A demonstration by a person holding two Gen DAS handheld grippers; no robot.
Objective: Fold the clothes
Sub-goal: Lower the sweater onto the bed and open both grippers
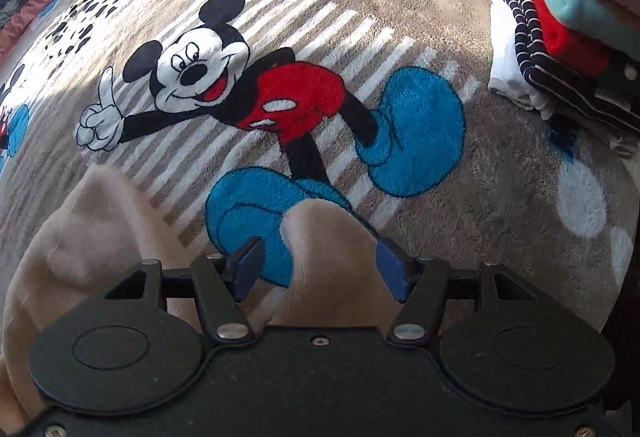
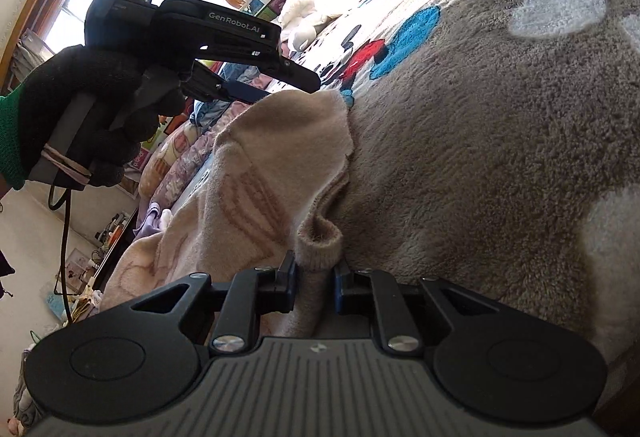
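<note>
— Starting at the far left, what's there?

— In the right wrist view, a black-gloved hand with a green cuff grips the handle of the left gripper, which reaches over toward the top corner of the beige fleece garment. From that side I cannot tell whether its jaws touch the cloth.

— And from its own camera?

— The left gripper has its blue-padded fingers spread wide, released — a hump of the beige fleece garment rises between them, with a gap showing beside the left pad. More of the garment bulges at lower left.

— Where does the garment lie?

— On the Mickey Mouse blanket, at its near edge, partly covering the blue shoe print.

— The other side?

— The right gripper is clenched on the garment's ribbed cuff; the cuff pokes up between the two fingers, pinched snug.

— Anything farther right?

— A stack of folded clothes sits at the blanket's upper right — striped black-and-white, red, teal and pink layers over something white.
</note>
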